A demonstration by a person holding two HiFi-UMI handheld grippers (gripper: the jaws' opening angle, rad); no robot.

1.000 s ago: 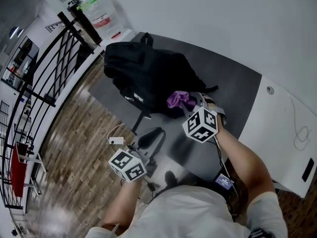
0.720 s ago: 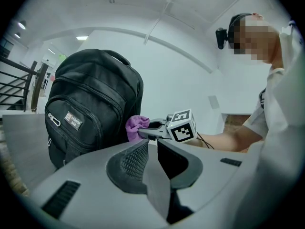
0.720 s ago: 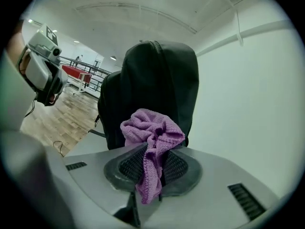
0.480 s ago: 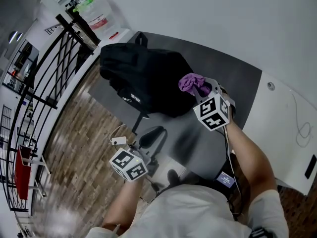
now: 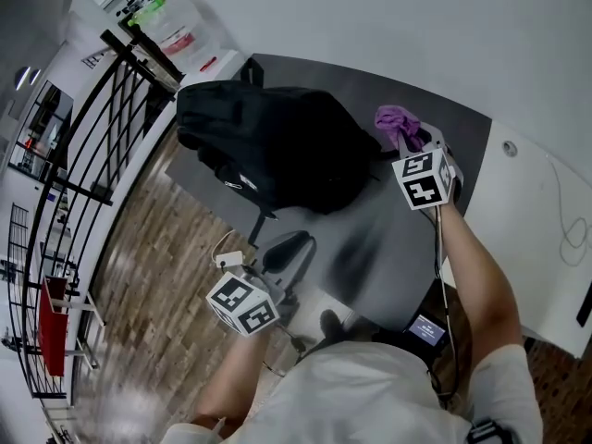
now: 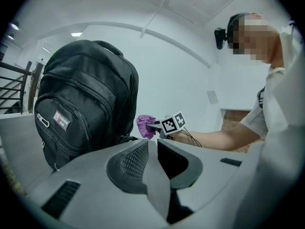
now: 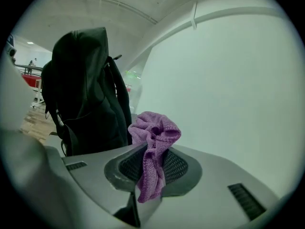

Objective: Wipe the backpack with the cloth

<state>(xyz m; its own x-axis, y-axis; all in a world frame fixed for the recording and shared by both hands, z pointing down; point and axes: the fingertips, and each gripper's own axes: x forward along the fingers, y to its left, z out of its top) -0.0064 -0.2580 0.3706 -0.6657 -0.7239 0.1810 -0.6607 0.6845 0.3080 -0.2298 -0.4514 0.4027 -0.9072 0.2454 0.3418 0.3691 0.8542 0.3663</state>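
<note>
1. Closest to the person's body, the left gripper is hanging by the near edge of the dark table, with its jaws pressing together on nothing.
2. Farther out over the table, the right gripper is clenching a bunched purple cloth and holding it just beside the black backpack.
3. Beyond them, the backpack is standing upright on the table, in front of the white wall.

Nubby purple cloth, matt backpack
</note>
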